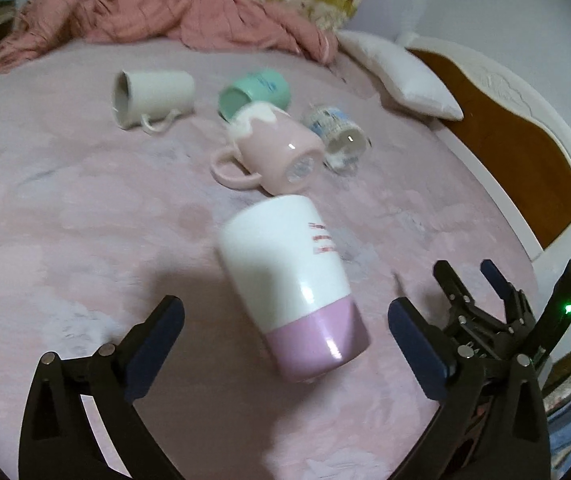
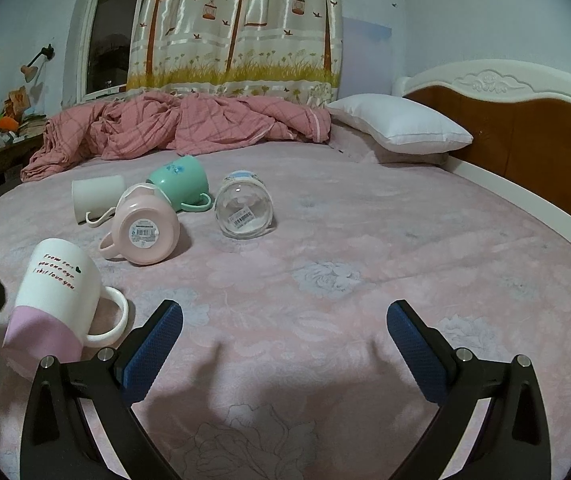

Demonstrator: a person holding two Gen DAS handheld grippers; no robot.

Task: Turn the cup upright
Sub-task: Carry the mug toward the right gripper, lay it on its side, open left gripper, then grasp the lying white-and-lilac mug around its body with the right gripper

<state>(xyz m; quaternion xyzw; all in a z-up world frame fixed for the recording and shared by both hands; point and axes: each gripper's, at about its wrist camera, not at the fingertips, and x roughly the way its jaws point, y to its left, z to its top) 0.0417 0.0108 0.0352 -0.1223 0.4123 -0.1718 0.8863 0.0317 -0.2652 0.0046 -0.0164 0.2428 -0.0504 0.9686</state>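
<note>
A white mug with a lilac base [image 1: 293, 284] lies tipped on the pink bedspread, base toward me, between the open fingers of my left gripper [image 1: 285, 320]. It touches neither finger. In the right wrist view the same mug [image 2: 51, 304] leans at the far left, with red lettering and its handle toward the right. My right gripper [image 2: 285, 324] is open and empty over bare bedspread; it also shows in the left wrist view [image 1: 469, 276] at the lower right.
More cups lie on their sides behind: a pink mug [image 1: 273, 152], a white mug [image 1: 153, 96], a mint mug [image 1: 253, 94] and a glass cup [image 1: 339, 132]. A pink quilt [image 2: 181, 124], a white pillow [image 2: 397, 122] and the headboard [image 2: 525, 120] bound the bed.
</note>
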